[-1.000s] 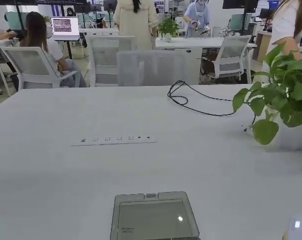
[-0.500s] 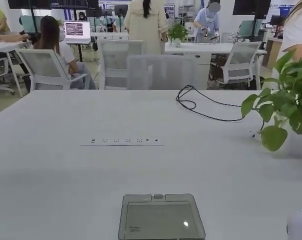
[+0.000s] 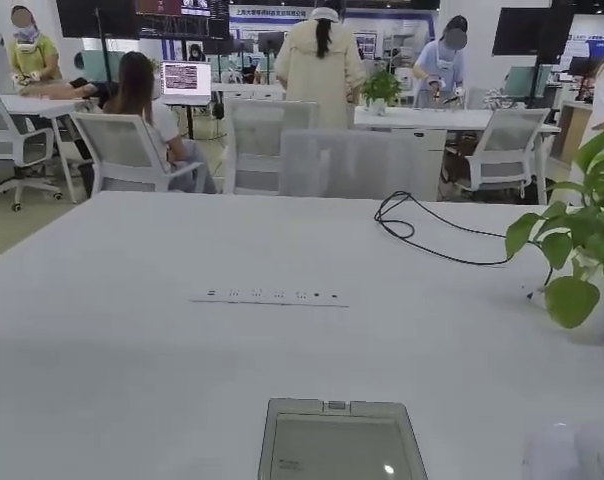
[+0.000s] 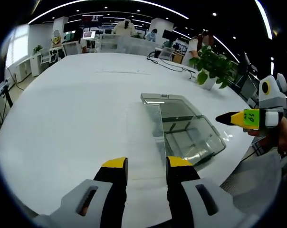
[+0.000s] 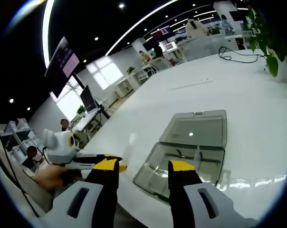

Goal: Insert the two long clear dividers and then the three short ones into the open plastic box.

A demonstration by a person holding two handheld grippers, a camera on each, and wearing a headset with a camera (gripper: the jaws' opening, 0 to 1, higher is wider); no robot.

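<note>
Left gripper (image 4: 146, 166): its yellow-tipped jaws are sitting partway apart on the two long edges of a long clear plastic divider (image 4: 144, 133). It appears to be holding the sheet, though the edges are faint.
Right gripper (image 5: 143, 171): it is hovering with its jaws parted and nothing between them, just off the near right side of the box.
Box: the open, smoke-tinted clear plastic box (image 4: 186, 137) is lying on the white table (image 3: 132, 380), with its flat hinged lid (image 4: 169, 99) folded out on the far side.
Divider position: the sheet is reaching forward just left of the box base, beside it and not over it.
Stage, as I'm judging it: the first long divider is being brought in, and I'm not making out any divider seated in the tray.
Doing it well: the sheet wants turning on edge and lining up with the long run of the base, with both ends meeting their wall slots together. It then wants pressing straight down.
Free claw: it is best used to steady the box rim or guide the far end.
Risk: the thin sheet may be bowing or slipping from an edge-on grip. The slots are too faint to place from here.
Elsewhere: a green leafy plant (image 3: 577, 240) and a black cable (image 3: 422, 235) are sitting well away from the work.
</note>
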